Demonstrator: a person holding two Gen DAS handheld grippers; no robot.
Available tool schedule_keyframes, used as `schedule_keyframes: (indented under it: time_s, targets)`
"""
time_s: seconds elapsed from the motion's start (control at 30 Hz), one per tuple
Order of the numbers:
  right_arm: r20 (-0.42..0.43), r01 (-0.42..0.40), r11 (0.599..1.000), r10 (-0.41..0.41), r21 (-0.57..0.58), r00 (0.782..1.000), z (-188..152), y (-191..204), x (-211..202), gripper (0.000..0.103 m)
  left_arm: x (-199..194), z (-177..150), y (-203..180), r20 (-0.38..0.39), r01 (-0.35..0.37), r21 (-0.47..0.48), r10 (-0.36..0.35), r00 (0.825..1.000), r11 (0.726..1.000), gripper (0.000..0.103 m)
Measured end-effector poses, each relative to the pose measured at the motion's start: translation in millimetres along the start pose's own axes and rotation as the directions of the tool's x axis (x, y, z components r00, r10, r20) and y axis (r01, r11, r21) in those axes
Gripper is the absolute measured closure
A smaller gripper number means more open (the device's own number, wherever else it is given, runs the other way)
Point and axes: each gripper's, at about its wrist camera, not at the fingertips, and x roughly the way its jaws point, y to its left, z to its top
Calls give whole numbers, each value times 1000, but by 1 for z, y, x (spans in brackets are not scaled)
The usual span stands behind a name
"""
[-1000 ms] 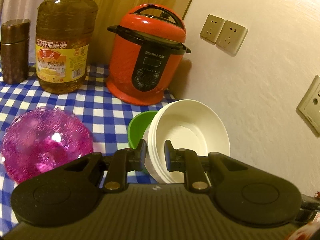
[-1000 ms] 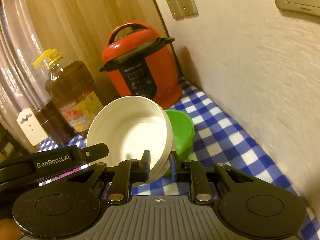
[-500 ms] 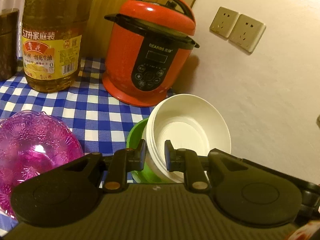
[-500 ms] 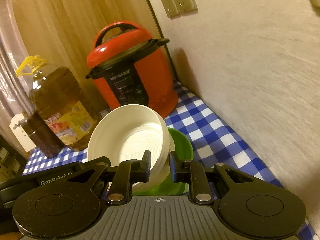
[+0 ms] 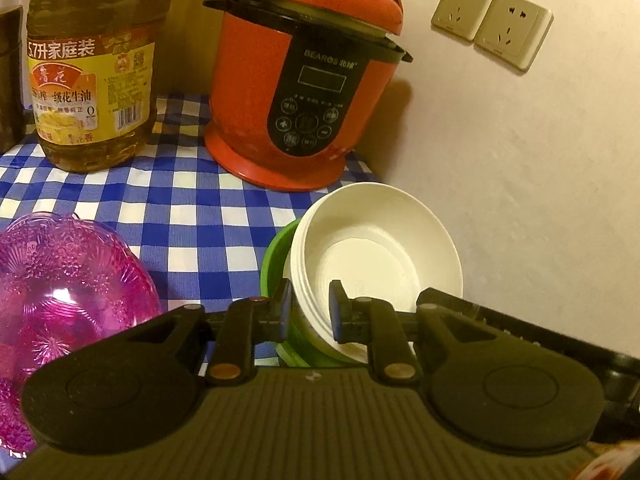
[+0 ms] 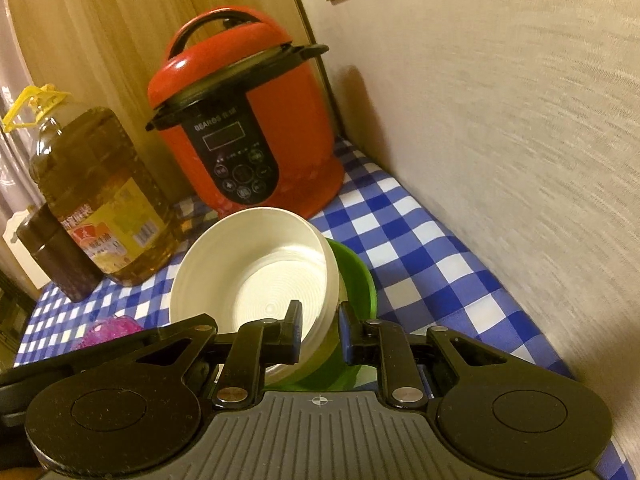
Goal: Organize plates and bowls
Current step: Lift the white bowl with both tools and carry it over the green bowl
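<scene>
A stack of white bowls (image 5: 384,256) nested in a green bowl (image 5: 274,264) hangs tilted over the blue checked tablecloth (image 5: 188,216), close to the wall. My left gripper (image 5: 310,310) is shut on the stack's near rim. In the right wrist view my right gripper (image 6: 320,334) is shut on the opposite rim, with the white bowls (image 6: 256,272) and the green bowl (image 6: 358,280) pinched between its pads. A pink glass bowl (image 5: 60,300) sits on the cloth to the left of the stack.
A red electric cooker (image 5: 304,92) stands just behind the stack, against the corner. A large oil bottle (image 5: 92,68) and a dark canister (image 6: 60,256) stand to its left. The wall (image 5: 520,200) with sockets (image 5: 492,28) runs along the right.
Both grippers have carried the bowl stack forward and down towards the red cooker, which now looks nearer and larger. The grip on the stack is unchanged.
</scene>
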Motion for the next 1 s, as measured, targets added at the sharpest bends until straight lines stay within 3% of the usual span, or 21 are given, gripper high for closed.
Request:
schedule_keyframes:
  time_s: [0.83,0.93,1.0]
  targets:
    - [-7,16,999,-16,-28,1000,-3,-1,9,84,6,-5,-8,-8,-19,88,20,1000,996,85]
    - [1,6,999,-6,-32,1000,-4,0,10,79,5,-6,-9,0,-23,98,23,1000,995,85]
    - [7,-13,999,14,-41,1000,-5,1,9,69,5,-7,-9,5,-22,103,21,1000,994,83]
